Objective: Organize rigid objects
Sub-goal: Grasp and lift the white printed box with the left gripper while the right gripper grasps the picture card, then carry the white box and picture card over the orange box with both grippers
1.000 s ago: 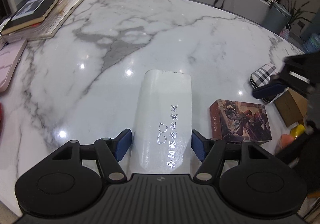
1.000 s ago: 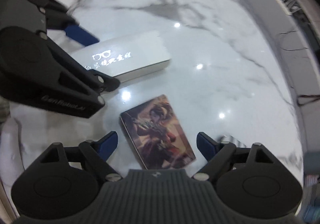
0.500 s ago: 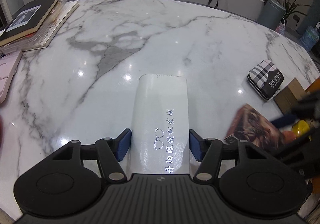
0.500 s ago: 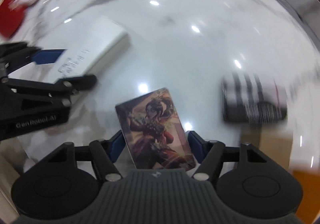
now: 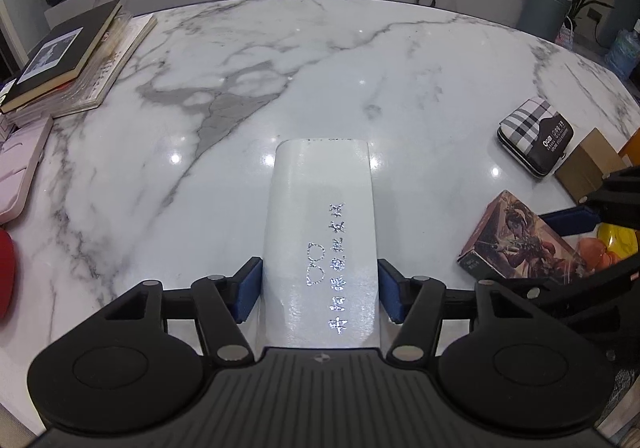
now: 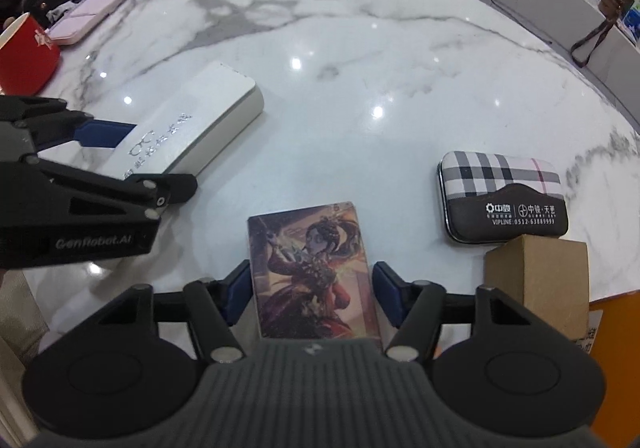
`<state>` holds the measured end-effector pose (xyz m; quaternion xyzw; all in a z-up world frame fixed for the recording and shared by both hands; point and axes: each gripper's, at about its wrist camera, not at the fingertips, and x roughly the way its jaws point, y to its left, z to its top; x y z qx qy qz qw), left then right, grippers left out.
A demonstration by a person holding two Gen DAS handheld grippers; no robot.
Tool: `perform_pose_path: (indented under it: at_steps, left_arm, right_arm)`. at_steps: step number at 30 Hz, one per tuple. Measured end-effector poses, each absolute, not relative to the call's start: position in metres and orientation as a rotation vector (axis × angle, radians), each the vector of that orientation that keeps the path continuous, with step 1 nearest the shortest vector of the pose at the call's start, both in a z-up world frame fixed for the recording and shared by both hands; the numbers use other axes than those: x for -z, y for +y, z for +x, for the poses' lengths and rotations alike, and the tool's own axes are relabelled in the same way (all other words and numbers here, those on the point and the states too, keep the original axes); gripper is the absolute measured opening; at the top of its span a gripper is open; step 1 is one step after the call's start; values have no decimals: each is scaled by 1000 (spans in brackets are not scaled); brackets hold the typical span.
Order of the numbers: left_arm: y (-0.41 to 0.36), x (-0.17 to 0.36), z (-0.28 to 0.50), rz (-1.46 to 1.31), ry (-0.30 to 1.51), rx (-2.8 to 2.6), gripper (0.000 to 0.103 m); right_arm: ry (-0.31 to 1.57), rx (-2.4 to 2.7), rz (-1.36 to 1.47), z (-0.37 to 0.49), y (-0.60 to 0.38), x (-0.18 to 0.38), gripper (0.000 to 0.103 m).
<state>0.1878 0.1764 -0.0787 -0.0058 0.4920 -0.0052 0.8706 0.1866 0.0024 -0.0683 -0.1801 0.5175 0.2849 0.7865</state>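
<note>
My left tongs (image 5: 320, 290) grip the white box (image 5: 320, 232) on the desk (image 5: 360, 67); its silver lettering is unreadable. My right tongs (image 6: 312, 294) clasp the illustrated card box (image 6: 314, 272). Plaid case (image 6: 506, 197) reads "VIPLINE: 0512-63889999".

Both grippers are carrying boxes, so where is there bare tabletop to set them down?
The widest bare marble lies beyond the white box, between the book stack and plaid case. It is crowded around the cardboard box.

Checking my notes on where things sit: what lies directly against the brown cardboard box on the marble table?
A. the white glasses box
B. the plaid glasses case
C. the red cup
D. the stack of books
B: the plaid glasses case abuts the brown cardboard box.
</note>
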Motion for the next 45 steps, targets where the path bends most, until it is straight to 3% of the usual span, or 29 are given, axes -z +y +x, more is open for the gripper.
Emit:
perform_pose_path:
  at_steps: [5, 15, 23, 30, 37, 45]
  left_arm:
    - [191, 74, 181, -158, 1005, 39, 68]
    - [181, 23, 153, -203, 840, 57, 68]
    - [109, -39, 117, -234, 756, 203, 68]
    - [10, -76, 116, -206, 788, 358, 68]
    - [-90, -66, 142, -161, 912, 419, 68]
    - [-140, -5, 186, -249, 1095, 303, 68]
  right_arm:
    - [1047, -564, -316, 186, 1, 70, 60]
    - [833, -523, -57, 146, -46, 7, 60]
    - [732, -460, 167, 117, -130, -45, 60]
    - [708, -315, 242, 110, -231, -72, 60]
    - [774, -191, 186, 119, -315, -60, 60]
    - [884, -164, 195, 151, -366, -21, 60]
